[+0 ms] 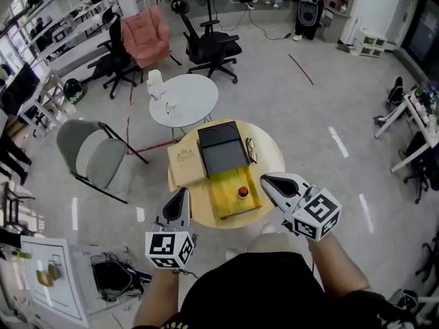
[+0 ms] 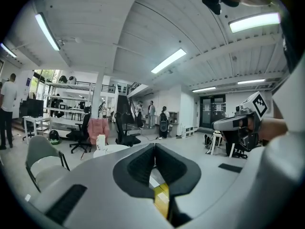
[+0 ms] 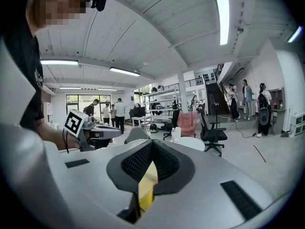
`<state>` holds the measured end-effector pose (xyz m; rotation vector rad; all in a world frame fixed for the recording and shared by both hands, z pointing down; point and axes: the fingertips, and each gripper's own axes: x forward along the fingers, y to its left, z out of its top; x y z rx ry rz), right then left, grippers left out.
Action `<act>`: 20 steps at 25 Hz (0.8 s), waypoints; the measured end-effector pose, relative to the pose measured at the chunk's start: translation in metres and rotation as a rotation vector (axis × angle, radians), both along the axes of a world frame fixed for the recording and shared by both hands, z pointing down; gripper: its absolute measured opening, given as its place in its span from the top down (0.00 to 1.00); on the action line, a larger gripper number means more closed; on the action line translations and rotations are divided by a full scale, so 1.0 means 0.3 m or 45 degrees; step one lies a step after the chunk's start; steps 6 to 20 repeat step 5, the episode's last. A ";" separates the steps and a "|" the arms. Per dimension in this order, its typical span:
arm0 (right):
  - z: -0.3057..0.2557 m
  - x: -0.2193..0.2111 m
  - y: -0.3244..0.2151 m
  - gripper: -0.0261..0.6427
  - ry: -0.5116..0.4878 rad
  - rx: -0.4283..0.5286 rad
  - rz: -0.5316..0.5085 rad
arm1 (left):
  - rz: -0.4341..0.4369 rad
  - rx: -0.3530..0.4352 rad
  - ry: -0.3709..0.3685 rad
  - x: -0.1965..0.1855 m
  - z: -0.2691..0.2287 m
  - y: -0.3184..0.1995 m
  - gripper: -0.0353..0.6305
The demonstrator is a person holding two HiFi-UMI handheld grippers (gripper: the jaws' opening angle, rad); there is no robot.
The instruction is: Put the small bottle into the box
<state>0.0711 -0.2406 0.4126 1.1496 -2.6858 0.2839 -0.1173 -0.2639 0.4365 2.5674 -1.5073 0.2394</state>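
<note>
A: How are the two tongs held?

B: The left gripper (image 1: 180, 196) is held just off the near-left edge of the round light wooden table (image 1: 271, 149), its jaws pressed together with nothing between them. The right gripper (image 1: 265, 179) is seen at the near-right edge, likewise fully closed and empty. Only black-and-white square markers are carried on the left marker cube (image 1: 169, 249) and the right marker cube (image 1: 317, 214).

A: Where is the small red-topped bottle (image 1: 242, 192) found?

B: It is seen inside the yellow open box (image 1: 230, 204), towards the right wall, between the two grippers and touched by neither.

A: And beyond that?

B: A black rectangular panel (image 1: 223, 149) is joined to the box's far end. A tan card (image 1: 184, 163) is laid to its left, its faint print too small to be read; a pair of spectacles (image 1: 252, 149) is laid to its right. Farther off, a white round table (image 1: 195, 98) and a pink-draped office chair (image 1: 145, 36) are seen.
</note>
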 end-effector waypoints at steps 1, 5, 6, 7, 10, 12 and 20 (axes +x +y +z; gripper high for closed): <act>-0.006 0.015 0.007 0.94 -0.001 0.005 -0.002 | 0.000 0.004 0.001 0.017 -0.004 0.003 0.92; -0.015 0.077 0.030 0.94 -0.012 0.003 0.017 | -0.005 0.010 0.000 0.076 -0.013 0.008 0.92; -0.015 0.077 0.030 0.94 -0.012 0.003 0.017 | -0.005 0.010 0.000 0.076 -0.013 0.008 0.92; -0.015 0.077 0.030 0.94 -0.012 0.003 0.017 | -0.005 0.010 0.000 0.076 -0.013 0.008 0.92; -0.015 0.077 0.030 0.94 -0.012 0.003 0.017 | -0.005 0.010 0.000 0.076 -0.013 0.008 0.92; -0.015 0.077 0.030 0.94 -0.012 0.003 0.017 | -0.005 0.010 0.000 0.076 -0.013 0.008 0.92; -0.015 0.077 0.030 0.94 -0.012 0.003 0.017 | -0.005 0.010 0.000 0.076 -0.013 0.008 0.92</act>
